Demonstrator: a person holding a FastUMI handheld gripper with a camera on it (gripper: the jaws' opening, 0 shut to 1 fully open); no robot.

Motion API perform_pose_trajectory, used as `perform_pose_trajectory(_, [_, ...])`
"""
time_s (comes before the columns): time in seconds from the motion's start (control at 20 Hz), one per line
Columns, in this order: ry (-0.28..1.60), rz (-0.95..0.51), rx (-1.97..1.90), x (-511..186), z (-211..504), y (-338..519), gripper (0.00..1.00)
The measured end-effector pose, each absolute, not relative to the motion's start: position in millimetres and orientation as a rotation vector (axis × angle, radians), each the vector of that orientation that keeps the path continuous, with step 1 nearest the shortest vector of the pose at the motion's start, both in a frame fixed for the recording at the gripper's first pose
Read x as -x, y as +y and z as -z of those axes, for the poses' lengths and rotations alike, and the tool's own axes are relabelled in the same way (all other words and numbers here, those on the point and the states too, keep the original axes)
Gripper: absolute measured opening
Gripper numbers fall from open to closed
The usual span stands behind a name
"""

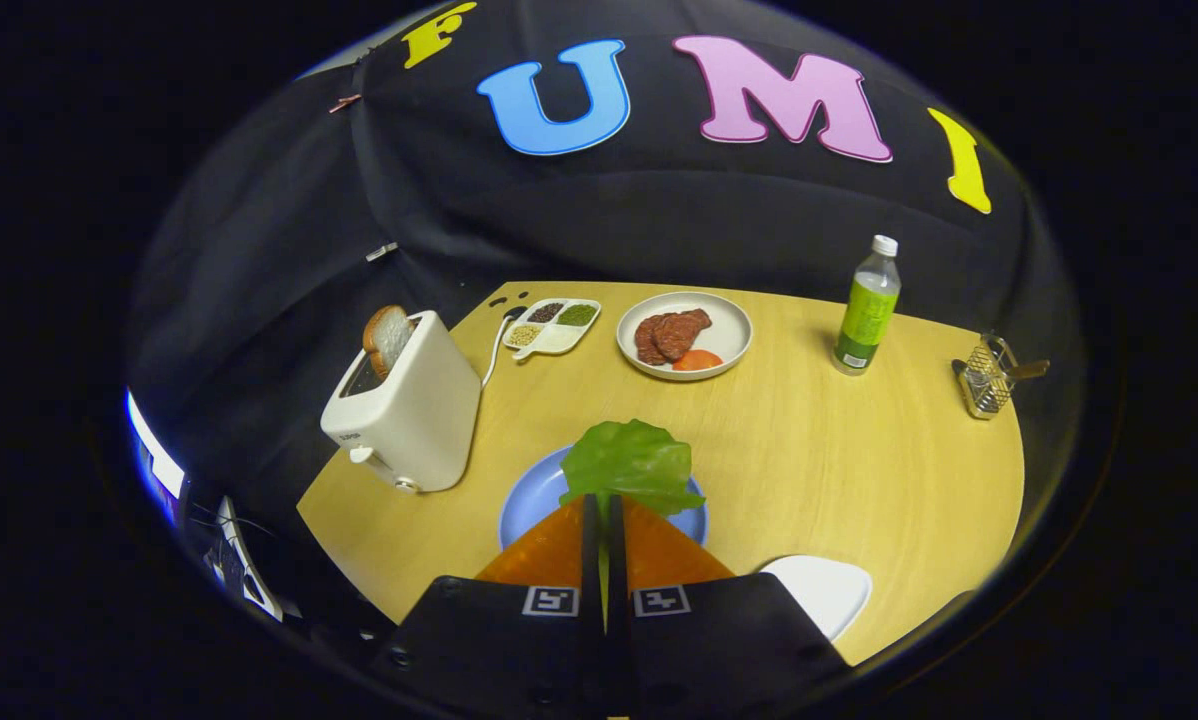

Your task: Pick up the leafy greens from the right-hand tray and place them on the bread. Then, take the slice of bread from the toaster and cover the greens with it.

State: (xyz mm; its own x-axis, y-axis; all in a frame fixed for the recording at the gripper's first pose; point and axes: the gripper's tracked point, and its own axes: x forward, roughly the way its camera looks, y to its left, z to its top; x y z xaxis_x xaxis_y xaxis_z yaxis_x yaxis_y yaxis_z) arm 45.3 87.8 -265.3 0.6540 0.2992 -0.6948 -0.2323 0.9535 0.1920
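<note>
The table [809, 450] spreads ahead of me, with the toaster [409, 405] off to my left, a bread slice [387, 335] standing in its slot. A blue plate [534, 500] lies just ahead of my fingers [559, 550], a white plate [824, 590] beside them on the right, and a meat plate [729, 335], a divided dish [554, 325] and a bottle [867, 310] stand far beyond. My gripper [604, 500] is pinched nearly closed on the greens [631, 465], which hang over the blue plate.
</note>
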Motion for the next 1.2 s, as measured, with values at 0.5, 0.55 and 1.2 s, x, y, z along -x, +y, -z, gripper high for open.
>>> perform_pose_trajectory(0.5, [0.887,-0.37,-0.151,-63,333,119,0.05])
perform_pose_trajectory(0.55, [0.896,-0.371,-0.148,-65,339,119,0.05])
perform_pose_trajectory(1.2, [0.975,-0.32,-0.054,-60,371,102,0.28])
